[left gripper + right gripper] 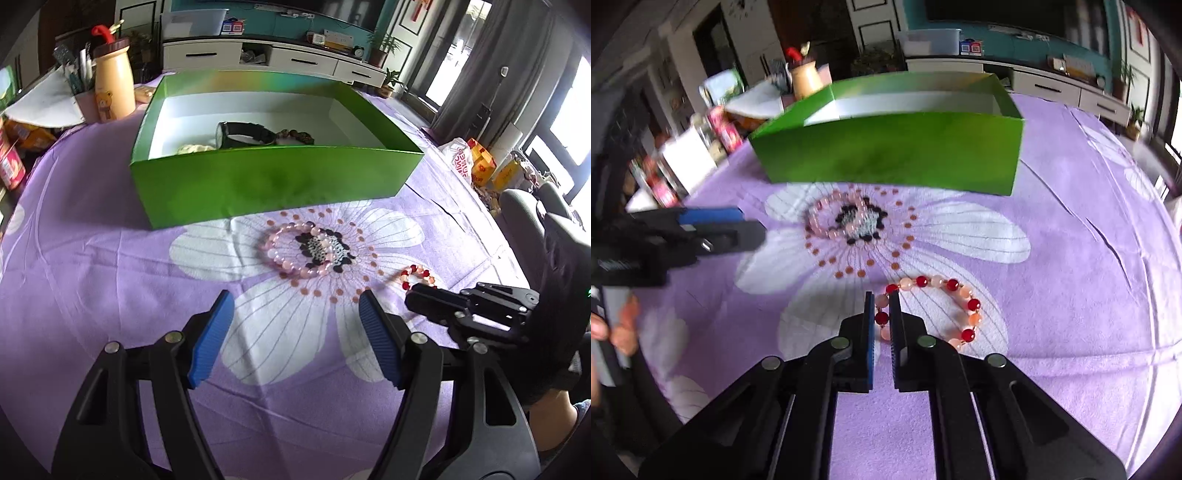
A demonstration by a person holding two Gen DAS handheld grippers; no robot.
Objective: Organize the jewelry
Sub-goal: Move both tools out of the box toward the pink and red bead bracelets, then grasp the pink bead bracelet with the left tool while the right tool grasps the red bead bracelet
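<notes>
right gripper (882, 306) clamped on the red-and-peach bead bracelet (960, 314), left gripper (295, 314) spread wide above the cloth.

the landmark is the green box (266, 181), open-topped, on a purple flowered tablecloth (92, 258). inside the box lie a black wristwatch (240, 134), a dark brown bead bracelet (295, 137) touching the watch strap, and a pale beaded piece (194, 148) against the near wall. in front of the box, near its front wall, a pink bead bracelet (295, 251) lies flat on the dark centre of the printed flower. the red-and-peach bracelet lies farther from the box than the pink one, off toward the box's right end, its near-left beads pinched between the right gripper's blue pads (868, 332). the left gripper's blue pads (210, 339) hold nothing. a cream bear bottle (112, 81) stands beyond the box's left end.
</notes>
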